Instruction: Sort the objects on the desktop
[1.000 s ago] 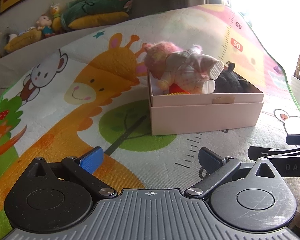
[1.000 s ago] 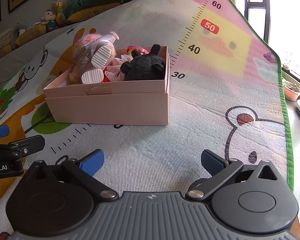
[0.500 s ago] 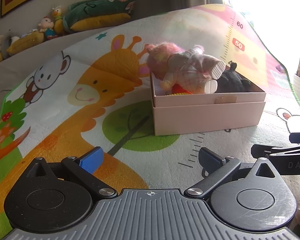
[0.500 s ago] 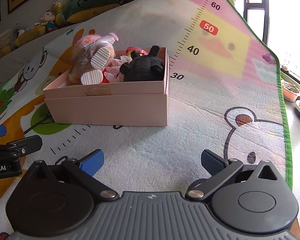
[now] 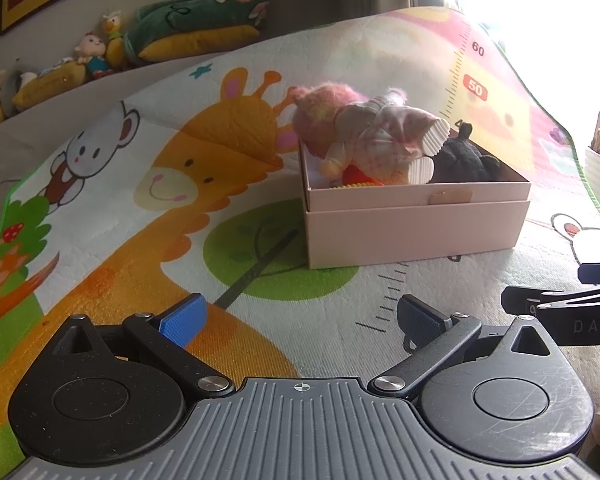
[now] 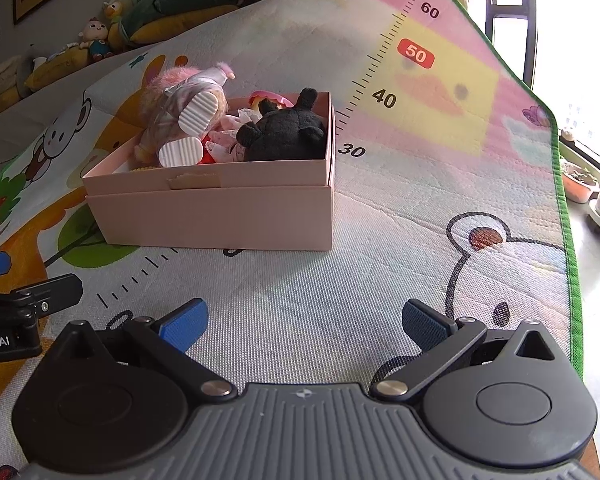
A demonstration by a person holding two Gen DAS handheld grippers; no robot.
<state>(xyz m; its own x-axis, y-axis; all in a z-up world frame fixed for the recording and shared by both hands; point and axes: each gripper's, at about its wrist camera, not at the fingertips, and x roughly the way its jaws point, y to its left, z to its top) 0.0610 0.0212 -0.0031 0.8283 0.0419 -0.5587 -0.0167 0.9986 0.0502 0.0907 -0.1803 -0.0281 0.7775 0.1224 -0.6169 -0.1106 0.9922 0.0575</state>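
Observation:
A pink cardboard box [image 5: 412, 228] [image 6: 220, 212] stands on the play mat. It holds a pink-haired doll [image 5: 372, 136] [image 6: 184, 112] with white shoe soles up, a black plush toy [image 5: 464, 160] [image 6: 284, 132], and small pink and red items beneath them. My left gripper [image 5: 300, 316] is open and empty, low over the mat, in front of the box. My right gripper [image 6: 304, 320] is open and empty, in front of the box and to its right. Each gripper shows at the edge of the other's view.
The colourful play mat [image 5: 180, 184] [image 6: 440, 160] covers the surface, with a ruler strip printed on it. Plush toys and cushions [image 5: 196, 36] line a ledge at the back wall. Potted plants [image 6: 580, 180] stand past the mat's right edge near a bright window.
Both grippers have drawn back slightly from the box and stay open. The box and toys have not moved.

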